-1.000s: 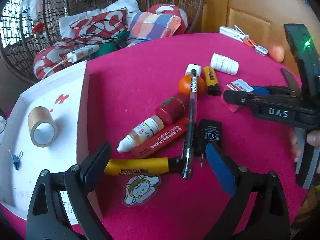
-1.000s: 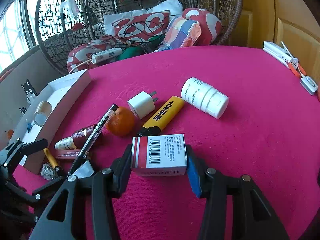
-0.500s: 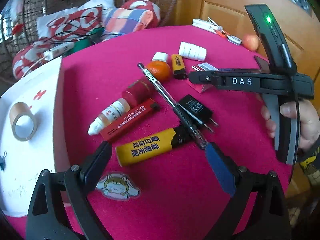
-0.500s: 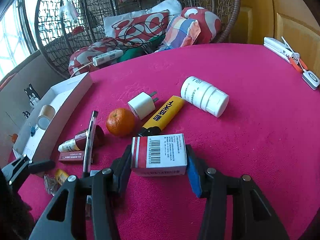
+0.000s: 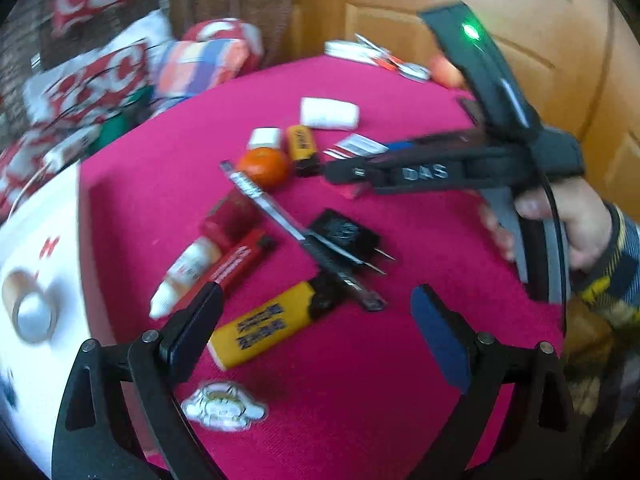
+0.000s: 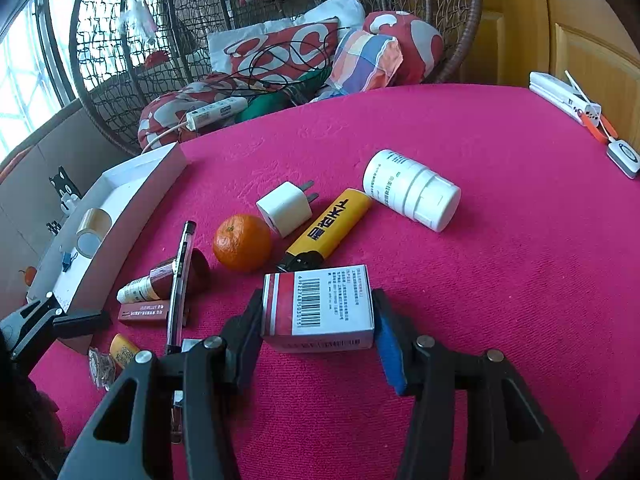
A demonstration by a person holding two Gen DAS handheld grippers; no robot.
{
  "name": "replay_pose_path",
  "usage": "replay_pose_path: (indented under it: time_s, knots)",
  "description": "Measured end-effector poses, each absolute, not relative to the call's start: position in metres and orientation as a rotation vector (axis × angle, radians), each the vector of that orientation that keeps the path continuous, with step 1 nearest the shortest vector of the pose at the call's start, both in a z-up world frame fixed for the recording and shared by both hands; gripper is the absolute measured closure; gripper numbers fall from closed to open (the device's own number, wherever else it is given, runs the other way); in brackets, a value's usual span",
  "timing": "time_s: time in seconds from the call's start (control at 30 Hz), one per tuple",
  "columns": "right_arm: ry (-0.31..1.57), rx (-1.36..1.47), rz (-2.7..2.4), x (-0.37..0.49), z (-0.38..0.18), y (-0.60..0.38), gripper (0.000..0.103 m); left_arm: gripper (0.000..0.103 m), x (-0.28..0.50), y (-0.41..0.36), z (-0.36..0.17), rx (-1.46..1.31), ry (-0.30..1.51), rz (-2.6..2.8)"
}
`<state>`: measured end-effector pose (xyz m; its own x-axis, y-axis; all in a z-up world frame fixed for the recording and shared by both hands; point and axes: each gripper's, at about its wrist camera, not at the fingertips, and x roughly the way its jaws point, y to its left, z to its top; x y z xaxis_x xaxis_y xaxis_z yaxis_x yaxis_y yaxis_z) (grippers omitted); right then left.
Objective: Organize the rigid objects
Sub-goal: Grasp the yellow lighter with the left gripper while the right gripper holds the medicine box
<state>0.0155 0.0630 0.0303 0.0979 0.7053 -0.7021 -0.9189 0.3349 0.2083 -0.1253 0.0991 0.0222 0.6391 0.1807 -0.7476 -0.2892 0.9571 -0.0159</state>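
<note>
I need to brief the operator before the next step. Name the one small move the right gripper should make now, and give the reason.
Probably lift the red-and-white carton straight up. The right gripper has its jaws against both sides of the carton, which seems to rest on the pink tablecloth, so it looks gripped but not yet raised. The white tray lies far left, past the tangerine and pen, so height comes first.

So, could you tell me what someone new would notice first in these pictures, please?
The bright pink tablecloth fills both views, strewn with small items. Nearest the right wrist camera, the right tongs clamp a red-and-white barcoded box; just beyond it lies an orange mandarin beside a yellow lighter. In the left view, the left tongs gape open over another yellow lighter.
</note>
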Motion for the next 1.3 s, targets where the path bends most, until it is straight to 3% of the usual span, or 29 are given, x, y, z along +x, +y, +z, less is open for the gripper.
replay_pose_path:
  time_s: [0.17, 0.23, 0.37, 0.6, 0.63, 0.67, 1.3]
  knots:
    - [0.827, -0.308, 1.236, 0.016, 0.030, 0.063, 0.051, 0.008, -0.109, 0.109, 0.004, -0.149, 0.952, 0.215]
    - [0.832, -0.301, 1.239, 0.016, 0.030, 0.062, 0.051, 0.016, -0.113, 0.108, 0.002, -0.165, 0.959, 0.220]
    - [0.833, -0.302, 1.239, 0.016, 0.030, 0.063, 0.051, 0.051, -0.130, 0.102, 0.006, -0.201, 0.962, 0.210]
    - [0.829, -0.301, 1.235, 0.016, 0.030, 0.063, 0.052, 0.054, -0.126, 0.102, 0.006, -0.183, 0.962, 0.324]
    - [0.828, -0.294, 1.236, 0.017, 0.031, 0.061, 0.053, 0.058, -0.126, 0.102, 0.006, -0.200, 0.955, 0.338]
    - [0.831, -0.281, 1.239, 0.018, 0.031, 0.060, 0.053, 0.078, -0.128, 0.101, 0.007, -0.218, 0.940, 0.347]
    - [0.532, -0.190, 1.366, -0.032, 0.118, 0.039, 0.053, 0.080, -0.215, 0.107, 0.093, -0.285, 0.541, 0.583]
